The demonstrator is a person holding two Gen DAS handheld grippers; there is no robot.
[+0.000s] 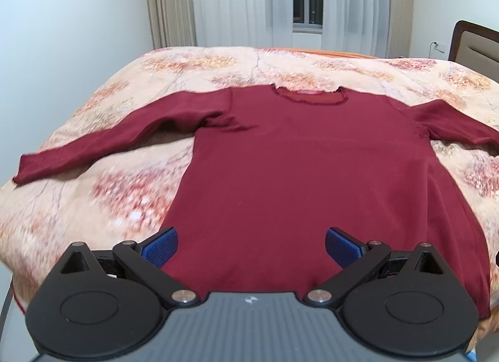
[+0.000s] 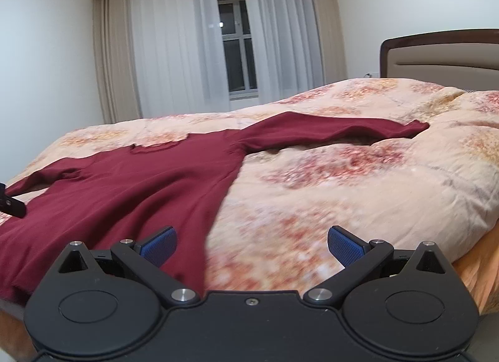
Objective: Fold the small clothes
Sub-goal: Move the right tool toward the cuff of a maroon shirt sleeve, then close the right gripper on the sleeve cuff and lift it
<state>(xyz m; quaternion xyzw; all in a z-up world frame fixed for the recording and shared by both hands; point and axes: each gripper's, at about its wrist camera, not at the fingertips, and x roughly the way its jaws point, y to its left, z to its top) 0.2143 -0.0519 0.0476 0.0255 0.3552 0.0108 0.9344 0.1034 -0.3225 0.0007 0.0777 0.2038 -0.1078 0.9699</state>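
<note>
A: No folds are made yet. The shirt [image 1: 280,159] lies flat on the quilt [image 1: 124,193], both sleeves spread outward.

B: Gripper status?

A: Left gripper [image 1: 251,245] is spread wide above the hem, holding nothing. Right gripper [image 2: 252,245] is equally wide, over the shirt's side edge. All folding remains.

A bed [image 1: 93,193] with a floral quilt [image 2: 343,193] carries a dark red long-sleeved top [image 1: 296,175] lying flat, sleeves spread.
</note>
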